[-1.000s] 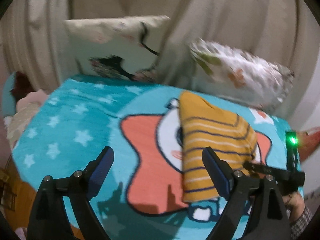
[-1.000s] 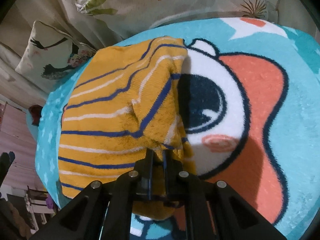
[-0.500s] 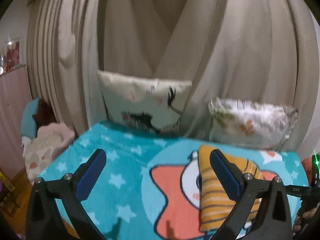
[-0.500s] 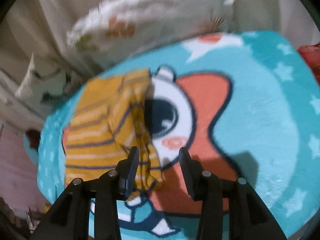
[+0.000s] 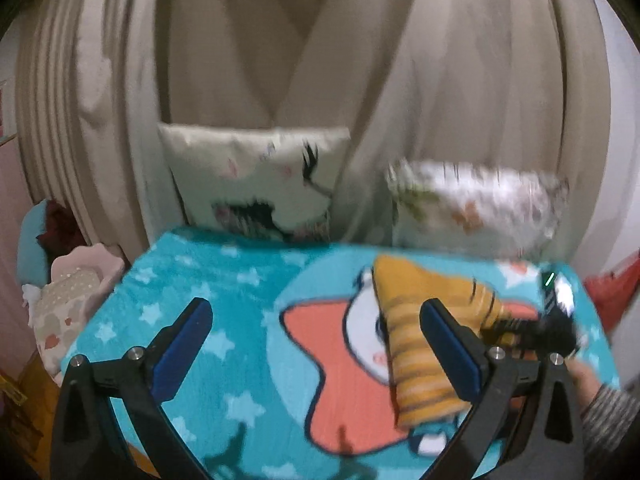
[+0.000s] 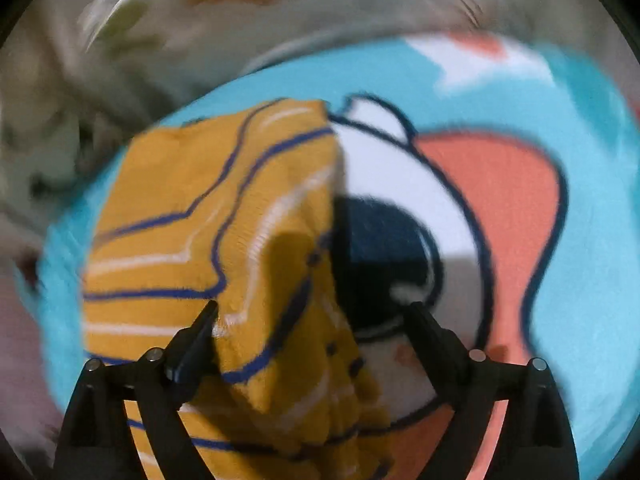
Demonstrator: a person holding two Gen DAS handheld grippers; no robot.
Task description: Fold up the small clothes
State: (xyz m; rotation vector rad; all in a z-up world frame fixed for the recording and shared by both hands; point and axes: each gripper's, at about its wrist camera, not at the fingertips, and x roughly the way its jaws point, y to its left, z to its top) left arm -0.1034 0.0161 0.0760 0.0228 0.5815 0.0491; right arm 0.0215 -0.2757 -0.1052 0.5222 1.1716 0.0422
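Yellow striped garment (image 6: pixel 208 216) folded on blanket (image 6: pixel 592 208) | right gripper (image 6: pixel 312 316) just opening, released | left gripper (image 5: pixel 316 320) wide, empty

My left hand-held gripper (image 5: pixel 316 342) is matt black plastic with bright metal pins and smooth blue pads. The folded yellow top (image 6: pixel 208 216) is ribbed knit cloth, soft and matt. Under it the turquoise blanket (image 5: pixel 192 280) looks plush and fuzzy. At the upper part of the frame, the beige curtain (image 5: pixel 460 92) is smooth, faintly sheened fabric.
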